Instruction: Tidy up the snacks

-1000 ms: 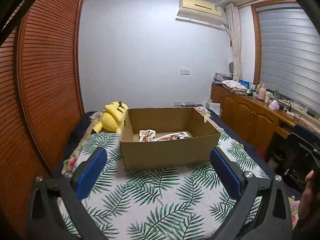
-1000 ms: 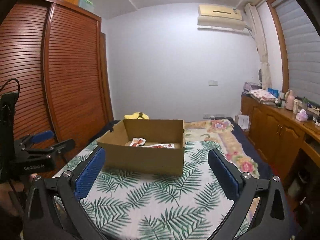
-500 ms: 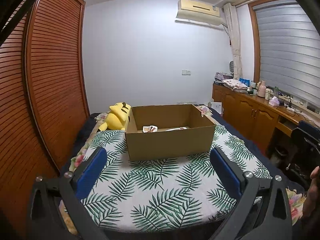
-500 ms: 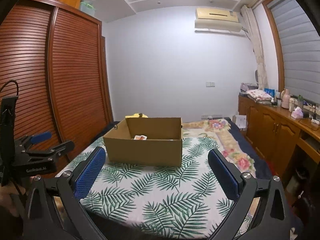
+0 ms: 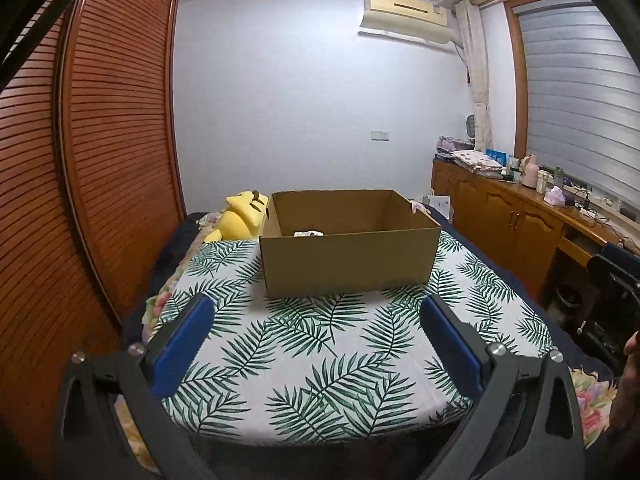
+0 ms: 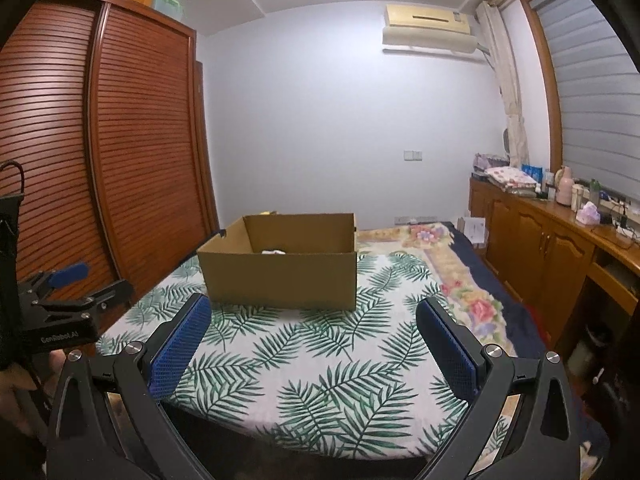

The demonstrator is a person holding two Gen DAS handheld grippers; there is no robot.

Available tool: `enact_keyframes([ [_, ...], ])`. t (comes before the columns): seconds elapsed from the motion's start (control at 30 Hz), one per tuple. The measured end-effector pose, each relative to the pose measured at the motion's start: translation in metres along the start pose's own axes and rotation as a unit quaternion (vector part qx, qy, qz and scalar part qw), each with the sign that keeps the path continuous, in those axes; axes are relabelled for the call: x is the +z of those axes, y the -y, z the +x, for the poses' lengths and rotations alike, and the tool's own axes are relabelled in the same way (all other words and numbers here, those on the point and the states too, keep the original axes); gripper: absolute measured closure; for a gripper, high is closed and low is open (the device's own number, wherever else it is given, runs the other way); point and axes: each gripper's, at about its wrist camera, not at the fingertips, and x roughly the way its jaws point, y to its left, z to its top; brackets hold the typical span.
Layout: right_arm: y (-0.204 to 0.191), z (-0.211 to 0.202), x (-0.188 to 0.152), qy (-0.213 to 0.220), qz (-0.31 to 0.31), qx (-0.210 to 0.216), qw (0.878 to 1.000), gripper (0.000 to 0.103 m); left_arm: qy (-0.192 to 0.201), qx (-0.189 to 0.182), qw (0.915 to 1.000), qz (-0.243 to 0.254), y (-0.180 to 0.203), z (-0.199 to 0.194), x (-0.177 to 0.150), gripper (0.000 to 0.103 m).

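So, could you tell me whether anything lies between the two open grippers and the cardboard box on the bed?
Nothing visible does. Between the left gripper and the cardboard box, and between the right gripper and the box, lies only bare leaf-print bedspread. The yellow plush toy sits behind the box's left corner.

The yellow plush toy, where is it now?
In the left wrist view, the yellow plush toy lies on the bed against the far-left corner of the cardboard box, toward the wooden wardrobe.

The box (image 5: 348, 264) was matt brown cardboard on a leaf-printed cloth cover (image 5: 320, 360). Slatted wardrobe doors (image 6: 140, 160) were glossy reddish wood. Gripper pads (image 6: 178, 346) looked rough blue rubber on matt black plastic; the toy (image 5: 240, 222) was plush.
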Motion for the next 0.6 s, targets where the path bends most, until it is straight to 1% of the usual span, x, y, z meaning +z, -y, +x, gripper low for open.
enact_keyframes([
  [0.6, -0.0016, 0.0048, -0.0032, -0.012, -0.001, 0.004, 1.000, 0.000, 0.006, 0.006, 1.0000, -0.004, -0.0069, -0.0046, -0.0022, 0.000],
])
